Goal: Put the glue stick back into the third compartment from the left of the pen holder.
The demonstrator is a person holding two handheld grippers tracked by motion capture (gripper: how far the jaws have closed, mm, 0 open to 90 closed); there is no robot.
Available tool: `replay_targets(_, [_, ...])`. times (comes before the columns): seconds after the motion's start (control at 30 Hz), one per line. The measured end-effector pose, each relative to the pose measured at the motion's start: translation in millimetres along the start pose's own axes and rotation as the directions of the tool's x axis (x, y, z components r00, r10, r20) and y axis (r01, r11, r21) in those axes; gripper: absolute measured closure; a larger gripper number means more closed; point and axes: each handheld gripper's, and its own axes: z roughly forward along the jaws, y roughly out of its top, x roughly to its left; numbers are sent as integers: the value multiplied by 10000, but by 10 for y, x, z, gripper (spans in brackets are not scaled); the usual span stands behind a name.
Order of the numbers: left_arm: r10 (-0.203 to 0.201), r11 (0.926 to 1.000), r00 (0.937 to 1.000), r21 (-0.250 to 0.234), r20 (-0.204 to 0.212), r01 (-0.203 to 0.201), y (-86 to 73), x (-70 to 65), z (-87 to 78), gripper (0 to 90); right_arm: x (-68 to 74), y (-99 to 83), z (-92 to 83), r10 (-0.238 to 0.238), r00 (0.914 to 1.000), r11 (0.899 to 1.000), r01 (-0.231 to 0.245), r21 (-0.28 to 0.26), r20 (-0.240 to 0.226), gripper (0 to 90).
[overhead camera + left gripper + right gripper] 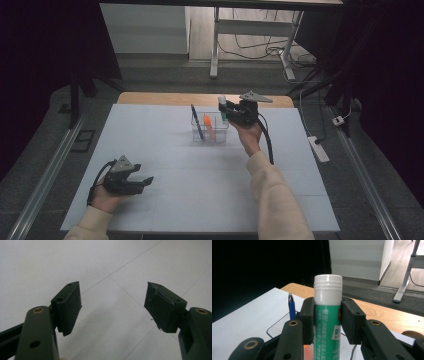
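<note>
1. A white table (165, 150) is seen from the high view, its surface crossed by thin seam lines; a strip of bare wood shows along its far edge

2. A clear container (210, 129) is stood on the far middle of the table; a blue pen (196, 121) and an orange marker (209, 126) are leaned inside it, both tilted

3. The right gripper (223, 108) is held above the right end of the container. Its pads are pressed against both sides of a glue stick (328, 315), which is thereby clamped upright between them

4. The glue stick is noted as a cylinder with a green body printed in white characters, a small white label patch low on its right side, and a white ribbed cap (328, 290) that rises clear above the pads. It is held in the air over the container, just beside the blue pen's tip, and not set down

5. The left gripper (148, 181) is held low at the near left of the table, well apart from the container. Its jaws are spread wide with nothing between the pads (70, 307), and bare table is seen through the gap
</note>
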Motion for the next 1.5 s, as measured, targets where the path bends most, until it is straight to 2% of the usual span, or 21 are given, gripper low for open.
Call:
replay_targets(0.47, [9, 10000, 10000, 84, 23, -10, -9, 9, 14, 298, -50, -39, 89, 64, 9997, 9999, -67, 102, 246, 636])
replay_targets(0.5, [14, 9999, 10000, 100, 23, -14, -8, 9, 15, 298, -52, -44, 91, 64, 9997, 9999, -67, 157, 224, 625])
replay_targets(0.57, [16, 9999, 10000, 105, 26, -16, -8, 8, 17, 298, -53, -49, 95, 108, 9996, 9997, -114, 236, 262, 523])
replay_targets(0.6, [14, 9999, 10000, 105, 26, -14, -9, 9, 16, 298, -53, -48, 92, 201, 9995, 9994, -207, 266, 247, 514])
replay_targets(0.9, [34, 9999, 10000, 96, 21, -34, -8, 5, 11, 298, -41, -35, 0, 88, 10000, 9973, -91, 726, 35, 492])
replay_targets(1.5, [14, 9999, 10000, 103, -18, -13, -9, 13, 12, 298, -91, -154, -248, 10, 9997, 9963, 10, 859, -234, 491])
